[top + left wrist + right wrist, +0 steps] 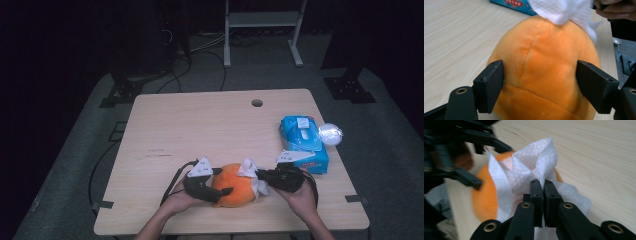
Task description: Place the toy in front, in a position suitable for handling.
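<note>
Dark floor and black stands ring a pale wooden table [200, 125], and the work sits close to its near edge, just in front of the person. An orange plush toy [234, 186] rests on the wood there, round and seamed down its middle. The left gripper [223, 192] comes at it from the person's left with its jaws spread around the toy's body; in the left gripper view both black pads [489, 85] press flat into the fabric on either side of the seam, so this gripper is clamped on the toy, most likely to steady it and keep it from rolling or sliding while the other side is worked. The right gripper [259, 175] comes in from the opposite side with its jaws pinched tight on a crumpled white tissue [529, 170], whose loose folds drape over the top and right flank of the toy. Judging from that pairing, the step in hand is wiping the plush surface: one tool braces, the other drags the tissue across. Toward the right edge of the table, well apart from the toy, lies a blue tissue pack [304, 142] with its flap on top, probably the source of the sheet, and just beside it at the very edge sits a small clear ball [330, 134]. A round cable hole [257, 103] marks the far edge.
</note>
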`<state>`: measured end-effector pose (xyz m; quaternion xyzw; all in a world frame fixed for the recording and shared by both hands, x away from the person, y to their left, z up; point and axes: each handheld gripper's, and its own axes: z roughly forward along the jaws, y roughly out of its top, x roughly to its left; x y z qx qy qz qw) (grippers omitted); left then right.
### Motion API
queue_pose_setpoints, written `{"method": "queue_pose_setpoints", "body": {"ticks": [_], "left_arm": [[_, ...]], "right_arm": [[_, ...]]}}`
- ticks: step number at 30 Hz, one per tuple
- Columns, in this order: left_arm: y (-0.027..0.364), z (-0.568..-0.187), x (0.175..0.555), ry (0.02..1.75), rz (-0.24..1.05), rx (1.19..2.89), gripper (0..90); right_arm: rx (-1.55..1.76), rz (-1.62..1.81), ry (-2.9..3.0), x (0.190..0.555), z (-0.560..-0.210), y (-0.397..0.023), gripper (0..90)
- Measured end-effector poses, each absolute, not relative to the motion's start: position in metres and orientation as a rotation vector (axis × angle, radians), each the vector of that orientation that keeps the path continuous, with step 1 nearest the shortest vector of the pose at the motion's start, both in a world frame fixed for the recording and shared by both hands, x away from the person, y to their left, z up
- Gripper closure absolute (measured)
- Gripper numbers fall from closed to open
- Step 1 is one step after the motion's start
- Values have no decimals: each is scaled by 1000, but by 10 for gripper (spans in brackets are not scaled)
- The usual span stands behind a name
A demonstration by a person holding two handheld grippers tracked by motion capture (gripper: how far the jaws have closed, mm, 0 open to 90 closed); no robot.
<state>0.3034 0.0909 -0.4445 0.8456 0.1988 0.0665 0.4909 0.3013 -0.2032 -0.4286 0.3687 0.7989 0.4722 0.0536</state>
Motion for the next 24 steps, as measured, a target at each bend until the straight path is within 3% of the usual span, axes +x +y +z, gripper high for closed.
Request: {"method": "queue_pose_setpoints", "body": {"ticks": [8,18,24], "left_arm": [[85,-444,299,470,183,2058,233],[74,-441,288,423,217,2082,216],[80,-435,293,400,182,2064,147]], "right_arm": [[1012,1522,2397,292,-411,-191,864],[1058,1503,2383,293,-415,-192,864],[1013,1460,2471,294,-420,-186,864]]}}
